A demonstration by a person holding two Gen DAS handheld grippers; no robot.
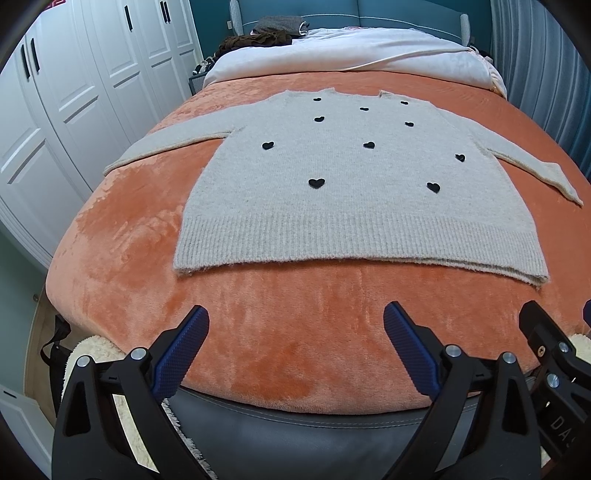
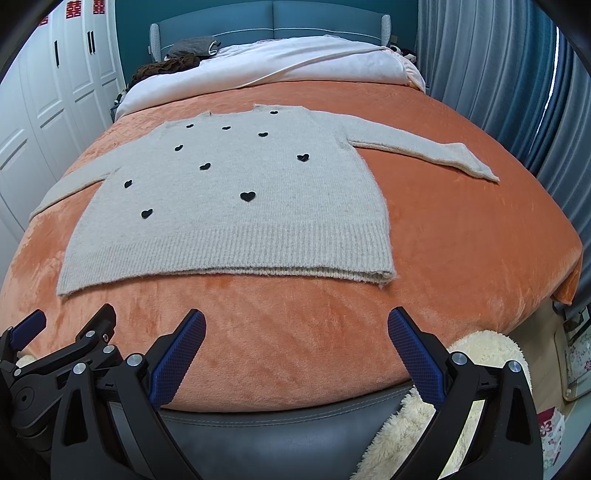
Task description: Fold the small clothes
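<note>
A beige knit sweater (image 1: 351,206) with black hearts lies flat and face up on the orange blanket (image 1: 288,325), both sleeves spread out to the sides. Its ribbed hem faces me. My left gripper (image 1: 296,317) hovers open over the blanket's near edge, short of the hem, holding nothing. In the right wrist view the same sweater (image 2: 229,214) lies ahead and to the left, its right sleeve (image 2: 424,149) stretched toward the curtain. My right gripper (image 2: 296,319) is open and empty, also short of the hem. The right tool's edge (image 1: 546,336) shows beside the left one.
The orange blanket (image 2: 461,236) covers a bed with a white duvet (image 1: 369,51) and dark clothes (image 1: 258,35) at the head. White wardrobes (image 1: 74,92) stand left, blue curtains (image 2: 498,74) right. A dark padded footboard (image 1: 295,435) and a fluffy cream rug (image 2: 480,354) lie below the grippers.
</note>
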